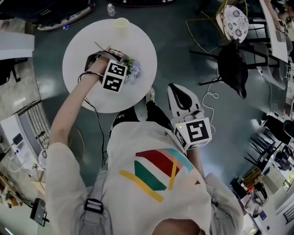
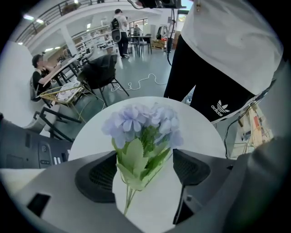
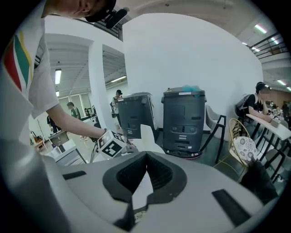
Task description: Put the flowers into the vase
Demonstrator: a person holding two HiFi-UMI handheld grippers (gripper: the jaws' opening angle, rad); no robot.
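Observation:
A bunch of pale blue flowers (image 1: 133, 70) with green leaves lies on the round white table (image 1: 87, 50). My left gripper (image 1: 125, 64) points down over it, under its marker cube. In the left gripper view the flowers (image 2: 145, 127) lie between the jaws of the left gripper (image 2: 144, 159), which stand open on either side of the leaves and stems without pressing them. A cream vase (image 1: 121, 25) stands upright at the table's far edge. My right gripper (image 1: 175, 91) hangs off the table near the person's body, and in its own view the right gripper (image 3: 145, 159) is shut on nothing.
A black chair (image 1: 233, 66) and a wire chair with a patterned cushion (image 1: 235, 21) stand right of the table. A small bottle (image 1: 110, 9) and a white cable (image 1: 210, 98) lie on the floor. Two dark bins (image 3: 184, 119) stand by the wall.

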